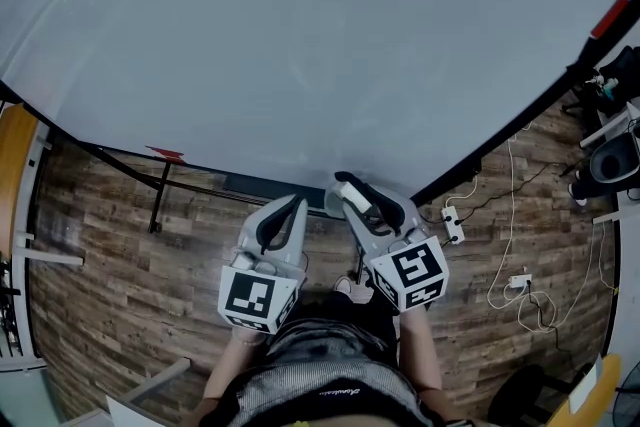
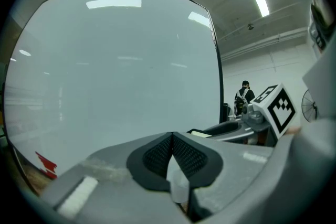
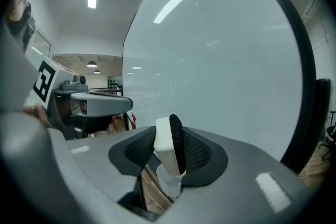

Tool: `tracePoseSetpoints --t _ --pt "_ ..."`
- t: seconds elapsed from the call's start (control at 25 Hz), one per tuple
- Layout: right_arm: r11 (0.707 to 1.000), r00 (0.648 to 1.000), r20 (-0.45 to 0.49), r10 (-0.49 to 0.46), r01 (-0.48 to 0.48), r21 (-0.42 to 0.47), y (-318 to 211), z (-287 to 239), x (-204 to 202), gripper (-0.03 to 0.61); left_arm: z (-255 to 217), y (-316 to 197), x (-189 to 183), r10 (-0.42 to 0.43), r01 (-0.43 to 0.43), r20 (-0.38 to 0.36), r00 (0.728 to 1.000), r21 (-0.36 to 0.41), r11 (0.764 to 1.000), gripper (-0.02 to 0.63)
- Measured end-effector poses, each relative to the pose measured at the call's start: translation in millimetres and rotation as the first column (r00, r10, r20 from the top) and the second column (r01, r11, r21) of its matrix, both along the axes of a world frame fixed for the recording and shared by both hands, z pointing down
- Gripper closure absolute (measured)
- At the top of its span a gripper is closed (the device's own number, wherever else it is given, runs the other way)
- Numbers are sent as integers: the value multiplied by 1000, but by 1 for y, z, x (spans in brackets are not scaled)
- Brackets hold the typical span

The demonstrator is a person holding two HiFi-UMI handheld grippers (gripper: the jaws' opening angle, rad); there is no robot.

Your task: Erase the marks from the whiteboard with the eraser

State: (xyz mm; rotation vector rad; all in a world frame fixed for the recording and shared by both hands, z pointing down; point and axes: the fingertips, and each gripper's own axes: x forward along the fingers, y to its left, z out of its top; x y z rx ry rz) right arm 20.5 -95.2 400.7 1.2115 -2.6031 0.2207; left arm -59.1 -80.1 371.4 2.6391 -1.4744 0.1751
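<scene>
The whiteboard (image 1: pixel 300 35) fills the upper part of the head view and stands just in front of both grippers. A small red mark (image 1: pixel 165 153) sits at its lower left edge, also low on the board in the left gripper view (image 2: pixel 46 164). My right gripper (image 1: pixel 350 187) is shut on the eraser (image 3: pixel 167 147), a white block with black felt held upright between the pads, near the board's bottom edge. My left gripper (image 1: pixel 292 207) hangs beside it, shut with its pads (image 2: pixel 157 152) meeting on nothing. The rest of the board (image 3: pixel 226 60) looks blank.
Black stand legs (image 1: pixel 160 190) run under the board over a wooden floor. A power strip with white cables (image 1: pixel 453 225) lies at the right, with a chair (image 1: pixel 610 160) beyond. A wooden table edge (image 1: pixel 15 155) is at the left. A person (image 2: pixel 243 96) stands far off.
</scene>
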Motion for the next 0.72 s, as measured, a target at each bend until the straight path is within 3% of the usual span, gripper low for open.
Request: tracePoseSetpoints --t 0.72 --pt "997 999 -45 -17 13 -80 -19 48 -5 421 10 1 -2 11 -11 17 1000 -25 1000 614"
